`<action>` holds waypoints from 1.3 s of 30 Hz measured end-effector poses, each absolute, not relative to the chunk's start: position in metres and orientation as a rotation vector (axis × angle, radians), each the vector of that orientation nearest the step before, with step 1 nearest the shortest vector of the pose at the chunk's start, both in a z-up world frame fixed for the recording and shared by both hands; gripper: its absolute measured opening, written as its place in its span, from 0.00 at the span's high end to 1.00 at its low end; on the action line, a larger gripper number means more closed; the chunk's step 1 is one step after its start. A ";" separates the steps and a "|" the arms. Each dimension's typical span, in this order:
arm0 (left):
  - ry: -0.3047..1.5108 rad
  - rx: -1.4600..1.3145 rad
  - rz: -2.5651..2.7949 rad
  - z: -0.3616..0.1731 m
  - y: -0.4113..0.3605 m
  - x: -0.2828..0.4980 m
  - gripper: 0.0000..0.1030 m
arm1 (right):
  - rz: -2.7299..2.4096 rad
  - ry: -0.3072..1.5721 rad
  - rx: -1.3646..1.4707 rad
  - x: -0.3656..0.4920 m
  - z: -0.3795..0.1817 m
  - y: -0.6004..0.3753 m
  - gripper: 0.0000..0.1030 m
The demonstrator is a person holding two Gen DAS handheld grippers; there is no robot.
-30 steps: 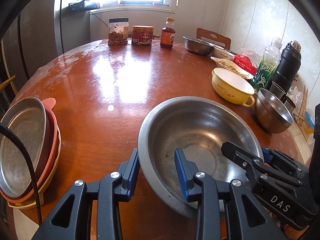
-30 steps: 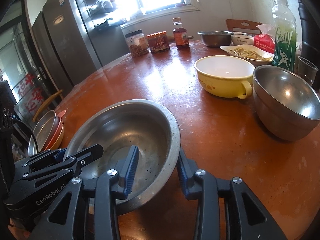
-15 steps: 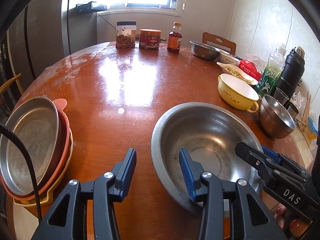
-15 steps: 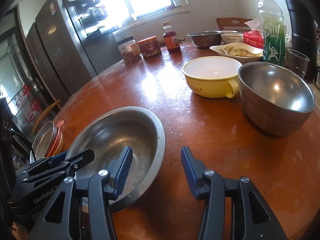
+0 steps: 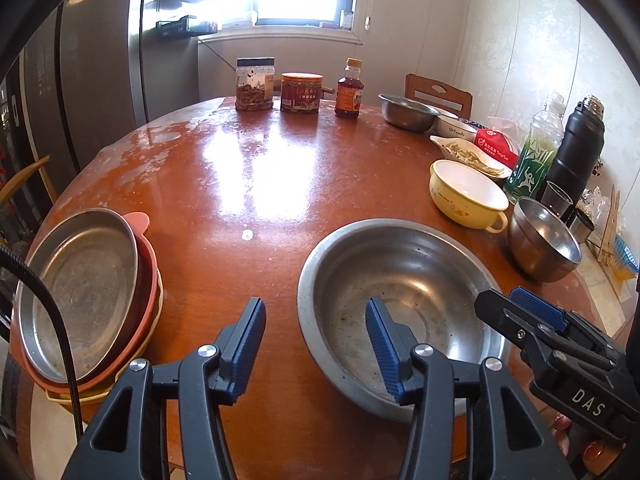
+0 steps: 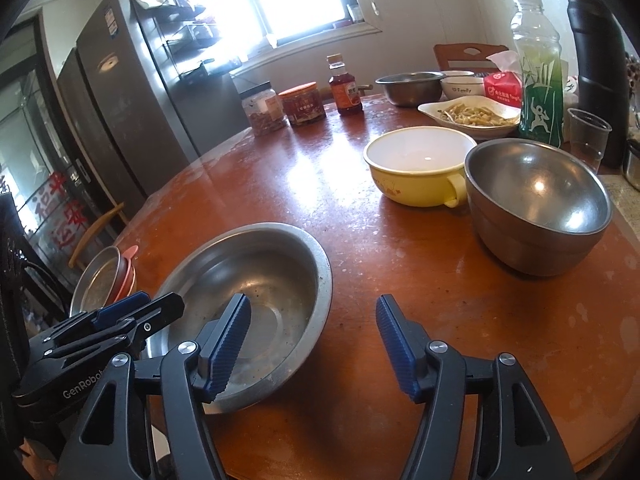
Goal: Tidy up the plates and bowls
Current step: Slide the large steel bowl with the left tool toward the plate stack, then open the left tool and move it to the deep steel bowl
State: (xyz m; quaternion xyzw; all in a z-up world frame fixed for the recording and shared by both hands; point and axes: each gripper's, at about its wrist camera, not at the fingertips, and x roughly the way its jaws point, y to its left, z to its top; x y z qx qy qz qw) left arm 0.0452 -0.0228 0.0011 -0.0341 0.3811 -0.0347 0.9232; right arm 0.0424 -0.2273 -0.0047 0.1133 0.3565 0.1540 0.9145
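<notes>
Nearest on the round table (image 5: pixel 256 184), the left gripper (image 5: pixel 316 344) and right gripper (image 6: pixel 312 342) both gape wide, holding nothing, flanking one wide steel basin (image 5: pixel 400 304), empty. Left, one plate stack (image 5: pixel 84 292). Farther right, one yellow bowl (image 6: pixel 420 164) and one steel bowl (image 6: pixel 536 204), both empty. Far back, three jars.

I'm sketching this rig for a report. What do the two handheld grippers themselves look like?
Both are black, angular frames with cut-out windows and silver pivot screws. The left gripper and right gripper each carry two ribbed blue finger pads. White lettering reads "DAS" on the right one, "GenRobo…" on the left. A black cable runs beside the left.
</notes>
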 end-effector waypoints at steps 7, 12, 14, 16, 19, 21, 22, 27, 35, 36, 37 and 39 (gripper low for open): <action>0.773 -0.052 -0.080 0.009 -0.035 0.036 0.49 | 0.290 0.698 0.242 0.034 0.003 -0.242 0.31; 0.764 -0.023 -0.092 0.018 -0.052 0.033 0.49 | 0.265 0.670 0.271 0.028 0.010 -0.261 0.29; 0.757 -0.005 -0.101 0.023 -0.062 0.033 0.49 | 0.256 0.667 0.274 0.027 0.013 -0.267 0.28; 0.748 -0.007 -0.125 0.028 -0.073 0.034 0.47 | 0.242 0.660 0.265 0.025 0.015 -0.276 0.28; 0.753 -0.010 -0.163 0.033 -0.088 0.038 0.46 | 0.203 0.634 0.256 0.022 0.021 -0.290 0.27; 0.750 0.000 -0.174 0.036 -0.099 0.041 0.45 | 0.182 0.618 0.272 0.021 0.025 -0.303 0.27; 0.750 0.003 -0.180 0.037 -0.104 0.042 0.45 | 0.172 0.612 0.282 0.021 0.026 -0.310 0.25; 0.755 0.017 -0.221 0.038 -0.126 0.050 0.45 | 0.144 0.593 0.295 0.020 0.028 -0.330 0.25; 0.771 0.044 -0.268 0.037 -0.159 0.065 0.45 | 0.061 0.585 0.325 0.030 0.026 -0.362 0.21; 0.778 0.046 -0.272 0.037 -0.162 0.068 0.45 | 0.053 0.585 0.334 0.032 0.026 -0.367 0.21; 0.784 0.047 -0.277 0.037 -0.166 0.071 0.45 | 0.050 0.585 0.341 0.033 0.027 -0.371 0.20; 0.795 0.041 -0.289 0.036 -0.173 0.076 0.44 | 0.048 0.604 0.342 0.041 0.026 -0.379 0.18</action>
